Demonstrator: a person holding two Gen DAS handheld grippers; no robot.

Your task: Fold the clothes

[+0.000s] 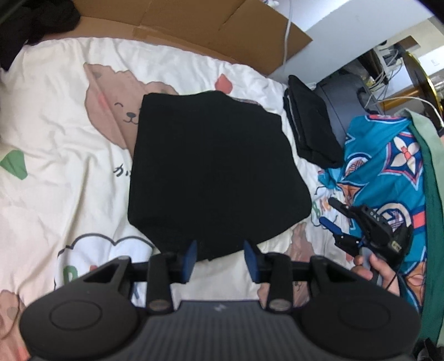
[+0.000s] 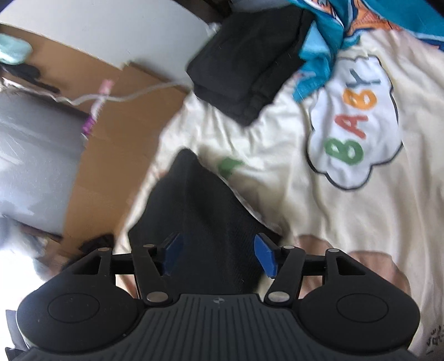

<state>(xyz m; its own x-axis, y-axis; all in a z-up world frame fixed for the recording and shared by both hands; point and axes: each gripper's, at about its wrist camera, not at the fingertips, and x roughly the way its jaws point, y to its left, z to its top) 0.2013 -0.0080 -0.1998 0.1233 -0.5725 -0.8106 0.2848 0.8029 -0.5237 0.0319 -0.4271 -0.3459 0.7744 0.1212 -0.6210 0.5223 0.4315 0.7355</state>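
A folded black garment [image 1: 213, 172] lies flat on the cream cartoon-print bedsheet [image 1: 55, 138]. My left gripper [image 1: 221, 259] hovers over its near edge, blue pads apart with nothing pinched between them. In the left wrist view my right gripper [image 1: 328, 211] is at the garment's right side, held by a hand [image 1: 369, 266], its fingers spread. The right wrist view is blurred; there the right gripper [image 2: 219, 254] stands open above the black garment [image 2: 205, 211], and its pads press on nothing.
A second folded black pile [image 1: 310, 125] [image 2: 244, 64] sits at the bed's edge beside a teal patterned cloth [image 1: 388, 166] [image 2: 322, 55]. Flattened cardboard [image 1: 194, 25] [image 2: 119, 111] and a white cable [image 2: 125, 95] lie past the bed. Dark clothes [image 1: 33, 19] are heaped at far left.
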